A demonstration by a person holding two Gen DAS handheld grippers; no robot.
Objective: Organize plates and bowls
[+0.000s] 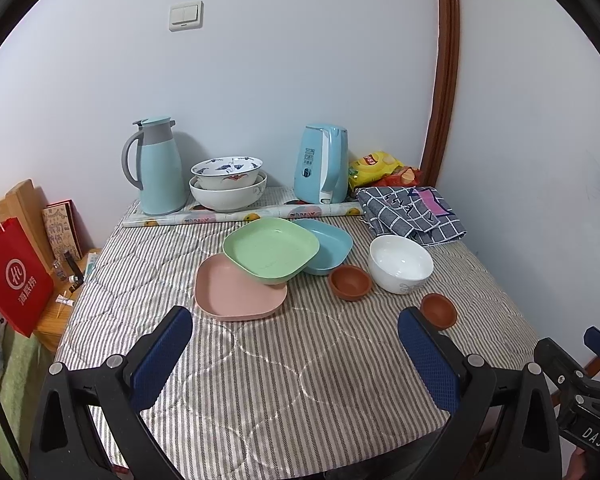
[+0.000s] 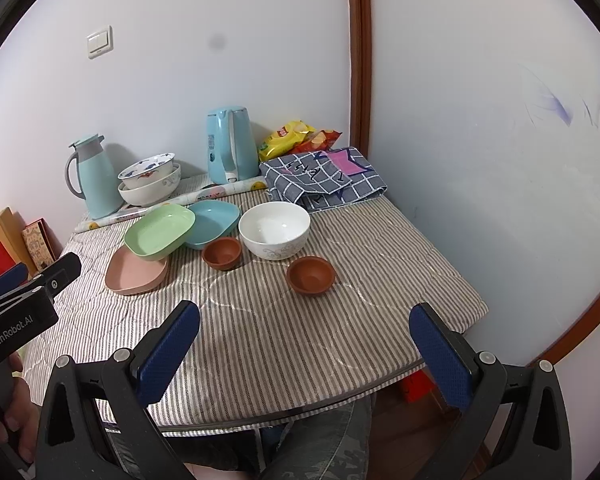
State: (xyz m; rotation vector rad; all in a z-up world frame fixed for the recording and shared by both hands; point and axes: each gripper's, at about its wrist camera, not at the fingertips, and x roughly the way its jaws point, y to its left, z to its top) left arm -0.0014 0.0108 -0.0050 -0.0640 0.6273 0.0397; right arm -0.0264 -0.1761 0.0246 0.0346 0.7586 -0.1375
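Note:
On the striped table a green square plate leans on a pink plate and a blue plate. A white bowl and two small brown bowls sit to their right. The same shows in the right wrist view: green plate, pink plate, blue plate, white bowl, brown bowls. My left gripper and right gripper are open and empty above the table's near side.
At the back stand a thermos jug, two stacked porcelain bowls, an electric kettle, snack bags, a rolled sheet and a checked cloth. A red bag stands left of the table.

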